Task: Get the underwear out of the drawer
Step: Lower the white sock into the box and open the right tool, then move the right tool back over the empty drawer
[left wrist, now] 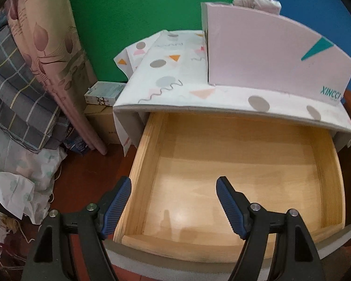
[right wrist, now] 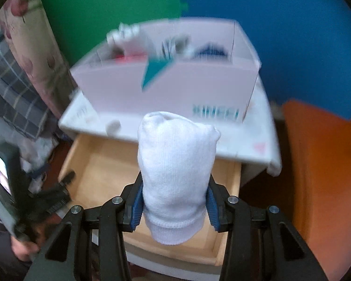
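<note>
The wooden drawer [left wrist: 149, 154] stands pulled out of a small patterned cabinet [left wrist: 175, 89], and its inside shows bare wood. My left gripper [left wrist: 173, 187] is open and empty, above the drawer's front left corner. My right gripper [right wrist: 175, 201] is shut on a rolled white underwear bundle [right wrist: 175, 168] and holds it up above the drawer [right wrist: 100, 164]. The left gripper also shows in the right wrist view [right wrist: 58, 192], blurred, at the drawer's left side.
A pink box [left wrist: 269, 58] holding folded clothes stands on the cabinet top; it also shows in the right wrist view [right wrist: 175, 89]. Stacked bedding [left wrist: 23, 82] and small cartons [left wrist: 103, 93] lie at the left. An orange cushion [right wrist: 323, 175] is at the right.
</note>
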{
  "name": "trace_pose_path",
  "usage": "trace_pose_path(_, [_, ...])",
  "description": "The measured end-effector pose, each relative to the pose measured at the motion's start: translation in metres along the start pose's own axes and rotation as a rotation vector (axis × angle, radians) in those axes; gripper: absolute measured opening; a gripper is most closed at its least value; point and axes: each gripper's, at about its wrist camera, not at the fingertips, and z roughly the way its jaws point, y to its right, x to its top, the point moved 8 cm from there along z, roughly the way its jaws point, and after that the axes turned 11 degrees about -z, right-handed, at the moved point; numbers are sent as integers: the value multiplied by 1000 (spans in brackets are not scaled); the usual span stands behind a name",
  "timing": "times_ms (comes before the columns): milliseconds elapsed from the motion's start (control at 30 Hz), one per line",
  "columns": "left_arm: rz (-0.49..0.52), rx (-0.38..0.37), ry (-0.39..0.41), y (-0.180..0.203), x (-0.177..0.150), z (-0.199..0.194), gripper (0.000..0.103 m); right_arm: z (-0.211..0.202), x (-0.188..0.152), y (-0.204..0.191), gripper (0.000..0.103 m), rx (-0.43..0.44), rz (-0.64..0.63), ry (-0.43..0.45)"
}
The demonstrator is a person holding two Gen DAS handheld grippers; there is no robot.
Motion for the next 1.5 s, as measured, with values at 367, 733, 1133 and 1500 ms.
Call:
trace_pose_path(367, [-23, -8, 14, -4, -1, 2, 77, -24, 125, 11, 42, -91, -1, 134])
trace_pose_path(733, [-20, -18, 21, -3, 0, 1, 77, 37, 179, 14, 42, -144, -11, 53])
trace_pose_path(1133, [-25, -30, 24, -3, 1, 1, 77, 106, 175, 15, 46, -156, 7, -59])
trace_pose_path(1500, [-25, -36, 26, 1, 0, 1, 77, 95, 167, 8, 82, -181, -41, -16])
